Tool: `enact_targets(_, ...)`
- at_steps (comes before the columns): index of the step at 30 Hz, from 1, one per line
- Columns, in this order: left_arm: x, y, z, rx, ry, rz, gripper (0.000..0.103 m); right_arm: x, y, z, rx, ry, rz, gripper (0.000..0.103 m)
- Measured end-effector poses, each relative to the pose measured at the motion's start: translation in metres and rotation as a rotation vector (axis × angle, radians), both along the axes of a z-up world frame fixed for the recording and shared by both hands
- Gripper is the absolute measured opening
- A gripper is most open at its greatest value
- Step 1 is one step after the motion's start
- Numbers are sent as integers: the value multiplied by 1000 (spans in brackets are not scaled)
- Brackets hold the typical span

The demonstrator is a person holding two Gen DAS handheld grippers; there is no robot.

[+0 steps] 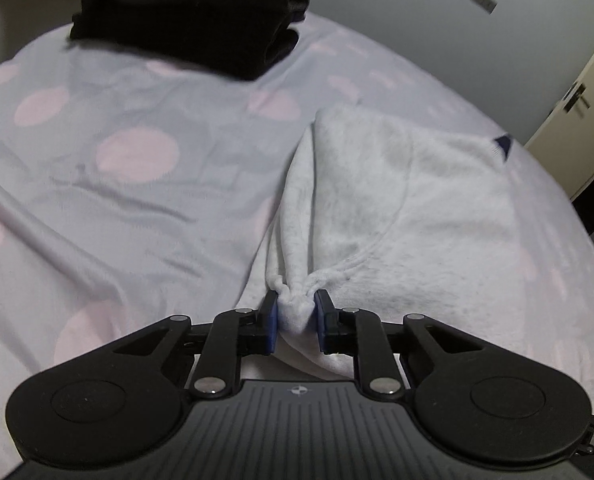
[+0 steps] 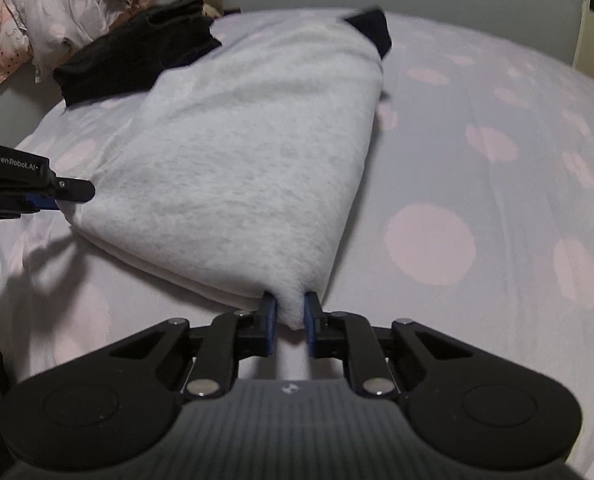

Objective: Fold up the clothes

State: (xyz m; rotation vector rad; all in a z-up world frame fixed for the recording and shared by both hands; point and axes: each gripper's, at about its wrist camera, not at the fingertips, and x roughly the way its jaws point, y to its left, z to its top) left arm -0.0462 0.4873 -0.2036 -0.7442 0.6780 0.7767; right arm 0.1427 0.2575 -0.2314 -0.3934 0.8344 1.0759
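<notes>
- The grey sweatshirt (image 2: 249,160) lies partly folded on the bed (image 2: 497,160), on its pink-dotted cover, with its near edge lifted clear of the cover.
- The left claw (image 1: 295,312) is clamped on a bunched corner of the sweatshirt's near edge; the fabric is puckered tight between the blue pads (image 1: 271,322).
- The right claw (image 2: 289,314) is pinched shut on the other near corner of the sweatshirt, with only a thin fold caught between its fingers.
- In the right wrist view the left claw (image 2: 63,196) shows at the sweatshirt's left edge, so the near edge hangs between the two grips.
- A dark collar or cuff (image 2: 371,32) peeks out at the sweatshirt's far end.
- A folded black garment (image 1: 193,20) sits beyond the sweatshirt, near its far left corner.
- Risk: the right grip looks shallow, so a quick pull could let that corner slip and the fold would fall askew.
- Risk: uneven lifting by the two claws would skew the fold line and leave the layers misaligned.
- Risk: carrying the edge too far toward the sweatshirt's far end could push it onto the black garment and disturb that finished pile.
- Risk: the bunching at the left grip may set a crease.
</notes>
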Motion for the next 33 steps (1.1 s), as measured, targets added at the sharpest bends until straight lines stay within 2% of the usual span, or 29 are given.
enact_targets(4, 4, 2, -6, -11, 15, 1, 25, 4, 4, -3, -30, -5, 11, 16)
enact_targets(6, -2, -1, -1, -13, -10, 7, 27, 4, 1, 0, -26, -8, 8, 17)
enact_targets(9, -11, -8, 11, 13, -41, 9, 40, 5, -12, 8, -3, 12, -17, 24)
enact_targets(10, -13, -12, 16, 35, -47, 8, 48, 5, -17, 12, 12, 19, -25, 24)
enact_targets(12, -19, -19, 28, 78, -58, 7, 59, 3, -27, 22, 67, 30, -37, 26)
enact_targets(14, -21, -23, 39, 145, -68, 4, 68, -2, -35, 33, 128, 12, -35, 35)
enact_targets(16, -21, -24, 47, 201, -79, -3, 80, -2, -42, 41, 202, -4, -40, 37)
enact_targets(19, -9, -14, 47, 221, -87, -46, 81, 8, -44, 47, 293, 8, -76, 51)
enact_targets(22, 10, 1, 48, 230, -62, -112, 82, 29, -33, 45, 320, 55, -125, 56)
enact_targets(24, 23, 18, 51, 217, -68, -141, 85, 47, -20, 43, 322, 111, -155, 58)
enact_targets(25, 29, 26, 52, 203, -83, -154, 91, 57, -13, 42, 324, 148, -169, 62)
enact_targets(26, 33, 35, 52, 186, -99, -163, 92, 69, -7, 41, 331, 193, -182, 66)
enact_targets(28, 42, 58, 49, 132, -116, -193, 92, 89, 2, 38, 345, 258, -198, 67)
enact_targets(33, 68, 108, 20, 23, -80, -265, 92, 137, 35, 27, 349, 293, -206, 68)
